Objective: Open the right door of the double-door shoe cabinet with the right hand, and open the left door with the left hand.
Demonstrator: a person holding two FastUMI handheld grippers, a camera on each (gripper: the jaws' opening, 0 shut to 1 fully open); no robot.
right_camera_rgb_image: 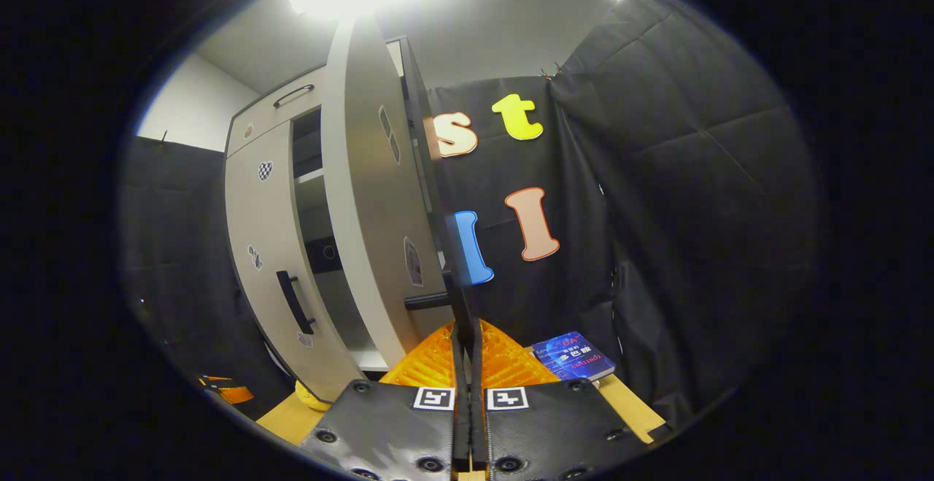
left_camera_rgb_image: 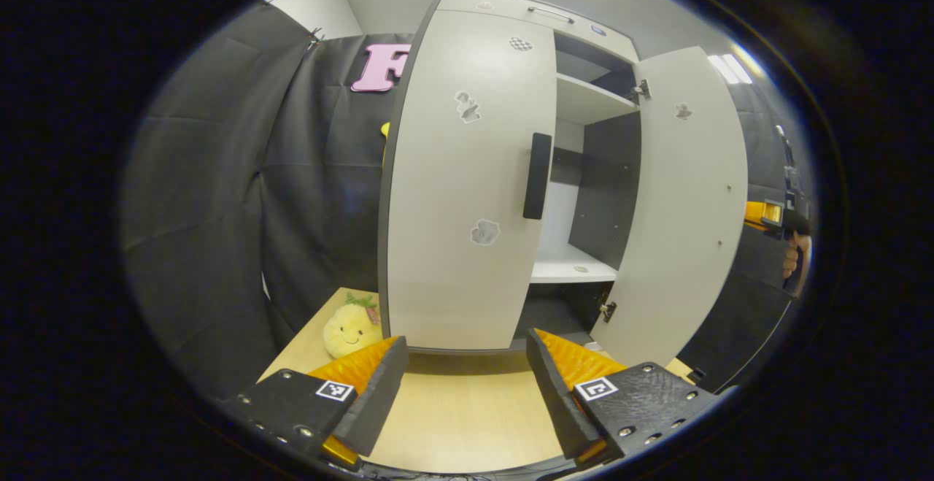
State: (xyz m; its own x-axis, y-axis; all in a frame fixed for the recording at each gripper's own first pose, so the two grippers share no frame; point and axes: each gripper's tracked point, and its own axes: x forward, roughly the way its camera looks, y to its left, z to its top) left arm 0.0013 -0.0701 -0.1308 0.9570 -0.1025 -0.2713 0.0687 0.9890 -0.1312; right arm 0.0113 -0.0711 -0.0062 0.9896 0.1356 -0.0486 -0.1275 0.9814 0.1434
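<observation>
While our left gripper hung with jaws spread before the closed left door, our right gripper sat clenched, the right door swung open on the table.

One shoe cabinet was counted, with two doors: a left door and a right door. Two door handles were seen. One plush toy and one book were counted, on one table.
</observation>
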